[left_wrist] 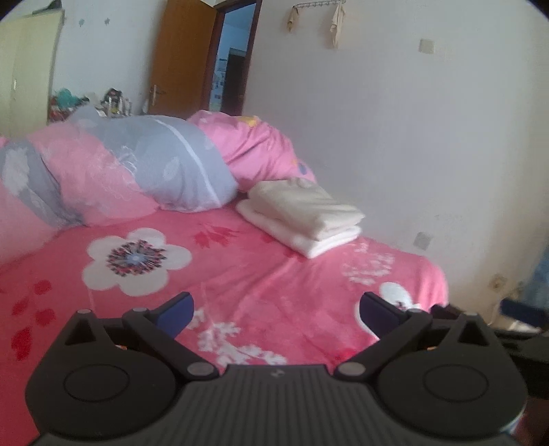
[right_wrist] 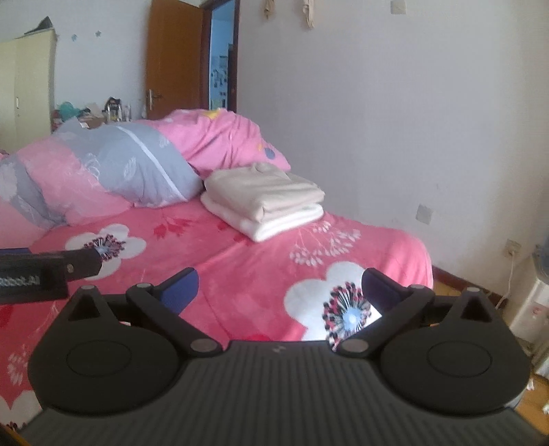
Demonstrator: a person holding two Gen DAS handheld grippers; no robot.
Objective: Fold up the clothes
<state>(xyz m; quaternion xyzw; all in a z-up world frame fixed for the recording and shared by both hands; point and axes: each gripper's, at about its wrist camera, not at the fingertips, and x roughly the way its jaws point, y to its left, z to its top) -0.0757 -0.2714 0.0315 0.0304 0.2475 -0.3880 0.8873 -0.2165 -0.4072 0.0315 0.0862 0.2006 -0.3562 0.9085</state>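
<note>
1. The left gripper (left_wrist: 276, 317) hung above the pink flowered bedspread (left_wrist: 240, 274) with its jaws spread wide; nothing lay between its blue-padded fingers (left_wrist: 178, 314), and they touched nothing.
2. The right gripper (right_wrist: 279, 291) hung over the same bedspread (right_wrist: 240, 274), its jaws equally wide apart and empty, clear of the cloth below.
3. In the right wrist view, the tip of the left gripper (right_wrist: 51, 271) showed at the left edge, apart from the right one. White lettering on its black body was cut off by the frame edge and blurred; only the ending "AI" could be made out.
4. A small pale mark sat at the middle of each gripper's ribbed body, too small to read.
5. The folded clothes (left_wrist: 302, 216) lay in a neat stack of two on the bed, near the wall-side edge: a cream piece on top of a white one. The stack (right_wrist: 264, 202) sat well ahead of both grippers, untouched, just in front of the piled bedding.
6. That bedding was a grey and pink quilt (left_wrist: 137, 168) heaped beside a pink quilt (left_wrist: 254, 147) at the far end of the bed.
7. Behind stood a brown door (left_wrist: 185, 58), open, and two pale cloths hung from a hook rail (left_wrist: 317, 5) on the white wall.
</note>
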